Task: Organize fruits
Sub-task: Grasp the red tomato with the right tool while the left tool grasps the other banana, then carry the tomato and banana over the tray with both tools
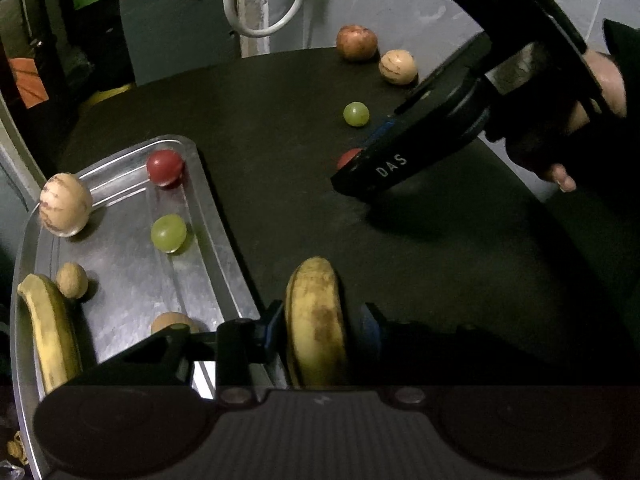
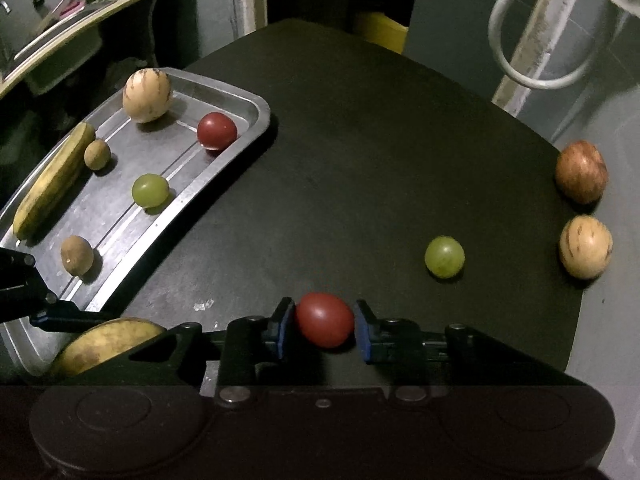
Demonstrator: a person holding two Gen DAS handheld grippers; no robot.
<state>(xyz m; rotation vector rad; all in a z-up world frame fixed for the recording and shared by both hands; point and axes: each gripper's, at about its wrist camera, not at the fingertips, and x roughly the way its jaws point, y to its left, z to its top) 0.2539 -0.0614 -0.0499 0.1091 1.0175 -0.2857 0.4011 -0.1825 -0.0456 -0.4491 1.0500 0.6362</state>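
My left gripper (image 1: pixel 320 320) is shut on a spotted yellow banana (image 1: pixel 316 320), held just right of the metal tray (image 1: pixel 216 240); the banana also shows in the right wrist view (image 2: pixel 108 344). My right gripper (image 2: pixel 320 322) has its blue pads on both sides of a red tomato (image 2: pixel 325 319) on the black table; a narrow gap shows at each pad. The tray (image 2: pixel 240 136) holds a banana (image 2: pixel 52 184), a pale striped melon (image 2: pixel 147 96), a red tomato (image 2: pixel 217 130), a green grape (image 2: pixel 150 190) and two small brown fruits (image 2: pixel 77 254).
On the black round table (image 2: pixel 360 140) lie a green grape (image 2: pixel 444 257), a pale striped melon (image 2: pixel 585 246) and a reddish apple (image 2: pixel 581 171) near the right edge. A white cable loop (image 2: pixel 536 40) hangs behind the table.
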